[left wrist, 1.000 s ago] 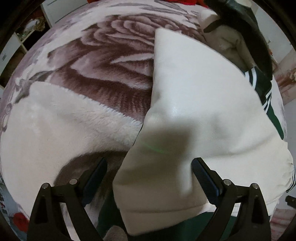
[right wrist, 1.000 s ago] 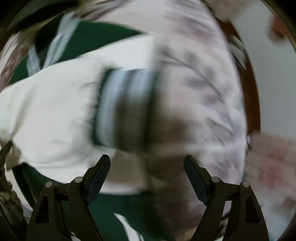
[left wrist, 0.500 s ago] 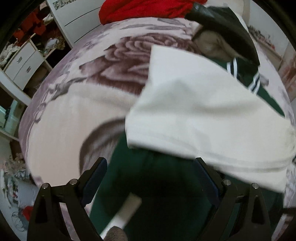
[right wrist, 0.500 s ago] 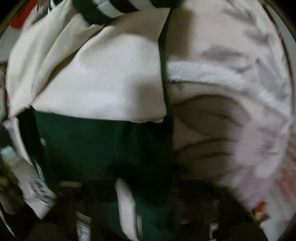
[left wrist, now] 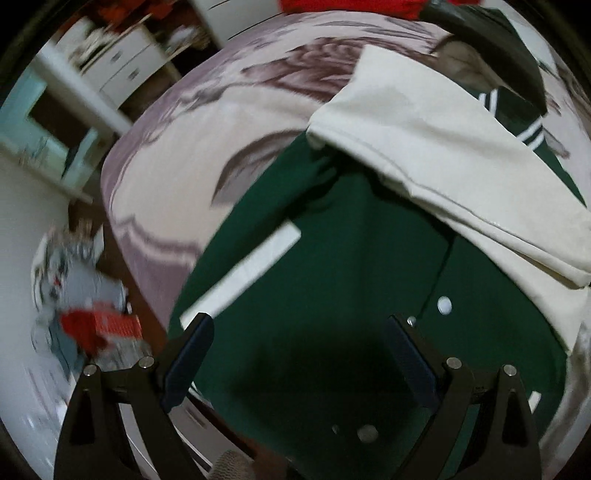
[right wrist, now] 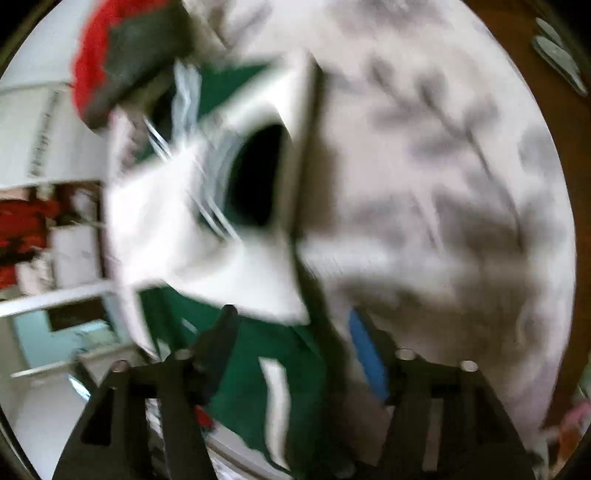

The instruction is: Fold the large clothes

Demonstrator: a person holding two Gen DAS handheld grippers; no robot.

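Both tongs gape empty, the left tongs (left wrist: 297, 354) and the just-reopened, blurred right tongs (right wrist: 295, 350), apparently above the green-and-cream varsity jacket (left wrist: 332, 266) on the floral fleece bed blanket (left wrist: 177, 177).

A bed is covered by a plush blanket (left wrist: 177, 177) printed with large mauve and brown roses on cream. At its far end a red heap (left wrist: 351, 7) and a dark item (left wrist: 491, 40) are seen. Beyond the bed's corner a white drawer unit (left wrist: 122, 70) stands against the wall, with clutter on top, too blurred to name. Nearer, a pale blue frame (left wrist: 22, 122) is seen beside a white wall. On the floor below, a grey and red heap (left wrist: 92, 314) lies, blurred. In the right wrist view white shelving (right wrist: 55, 288) is seen at left, and brown wood (right wrist: 565, 147) runs along the bed's right edge. The light is dim and indoor.
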